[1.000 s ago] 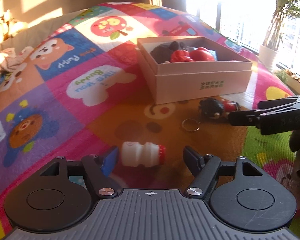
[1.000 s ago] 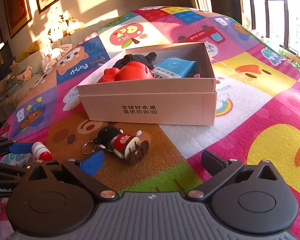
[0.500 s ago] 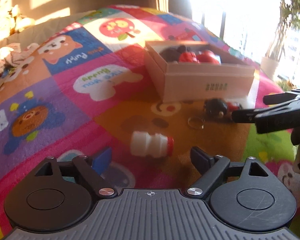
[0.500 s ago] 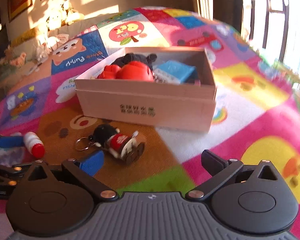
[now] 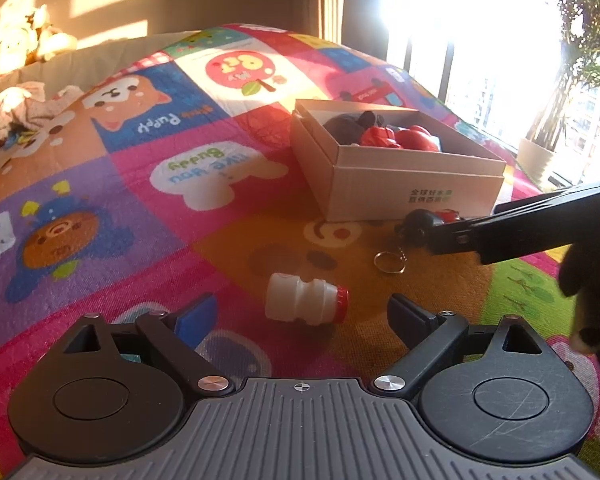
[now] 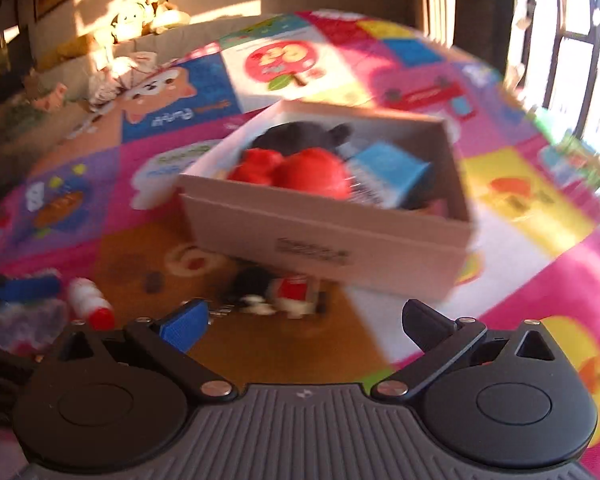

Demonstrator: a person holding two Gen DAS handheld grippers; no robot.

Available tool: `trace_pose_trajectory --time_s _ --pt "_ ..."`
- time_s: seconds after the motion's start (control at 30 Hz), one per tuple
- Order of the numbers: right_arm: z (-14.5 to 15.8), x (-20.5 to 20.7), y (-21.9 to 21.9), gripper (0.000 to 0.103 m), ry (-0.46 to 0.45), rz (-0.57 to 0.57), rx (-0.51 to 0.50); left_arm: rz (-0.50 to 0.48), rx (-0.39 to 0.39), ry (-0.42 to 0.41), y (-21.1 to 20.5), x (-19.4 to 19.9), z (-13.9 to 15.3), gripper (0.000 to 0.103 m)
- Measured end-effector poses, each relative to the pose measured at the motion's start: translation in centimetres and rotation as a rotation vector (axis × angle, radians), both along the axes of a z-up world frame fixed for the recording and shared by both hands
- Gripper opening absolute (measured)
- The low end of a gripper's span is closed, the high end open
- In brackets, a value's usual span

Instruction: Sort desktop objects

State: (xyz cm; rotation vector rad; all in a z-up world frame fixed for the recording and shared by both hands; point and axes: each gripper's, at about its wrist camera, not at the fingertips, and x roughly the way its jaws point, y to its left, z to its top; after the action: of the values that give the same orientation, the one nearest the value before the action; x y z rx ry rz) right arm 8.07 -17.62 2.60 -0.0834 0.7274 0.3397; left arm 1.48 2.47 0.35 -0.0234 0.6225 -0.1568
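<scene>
- While the left gripper (image 5: 302, 314) spreads its jaws wider, a squat white plastic bottle (image 5: 305, 303) with a red cap lies on its side just ahead of them, ungripped, on the woven cartoon-print mat (image 5: 140, 216).
- Matte cardboard box (image 5: 400, 176), rectangular and lidless, holds glossy red toys and something dark.
- Right gripper (image 6: 302, 320), angled down, jaws wide apart and empty, hovers near a blurred doll keychain (image 6: 276, 292) lying before the box.

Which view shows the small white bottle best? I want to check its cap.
The left wrist view: the white bottle lies sharp on the mat, red cap rightward. The right wrist view shows it blurred at the left edge.
</scene>
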Motion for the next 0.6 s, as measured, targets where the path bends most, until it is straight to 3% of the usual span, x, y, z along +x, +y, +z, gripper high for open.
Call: trace_pose_trajectory --time_s 0.13,0.23,0.37,0.43,0.5,0.6 --pt "-1.1 1.0 1.7 0.1 0.003 -0.023 0.0 0.007 0.003 0.001 0.0 0.0 0.0 0.096" --pt "-1.4 1.6 2.4 0.065 0.024 -0.011 -0.018 0.013 0.014 0.003 -0.1 0.0 -0.1 0.096" --pt "-0.2 0.3 1.5 0.065 -0.009 -0.004 0.01 -0.003 0.043 -0.026 -0.5 -0.4 0.1 0.095" --pt "0.9 -0.9 0.5 0.065 -0.032 0.019 0.046 -0.019 0.072 -0.026 -1.0 -0.2 0.2 0.09" --pt "2.5 -2.4 -0.7 0.065 -0.06 0.044 0.081 -0.024 0.096 -0.001 -1.4 0.4 0.1 0.075" --pt "4.8 -4.6 -2.4 0.065 -0.125 0.06 0.107 -0.023 0.104 0.027 -1.8 1.3 -0.1 0.065"
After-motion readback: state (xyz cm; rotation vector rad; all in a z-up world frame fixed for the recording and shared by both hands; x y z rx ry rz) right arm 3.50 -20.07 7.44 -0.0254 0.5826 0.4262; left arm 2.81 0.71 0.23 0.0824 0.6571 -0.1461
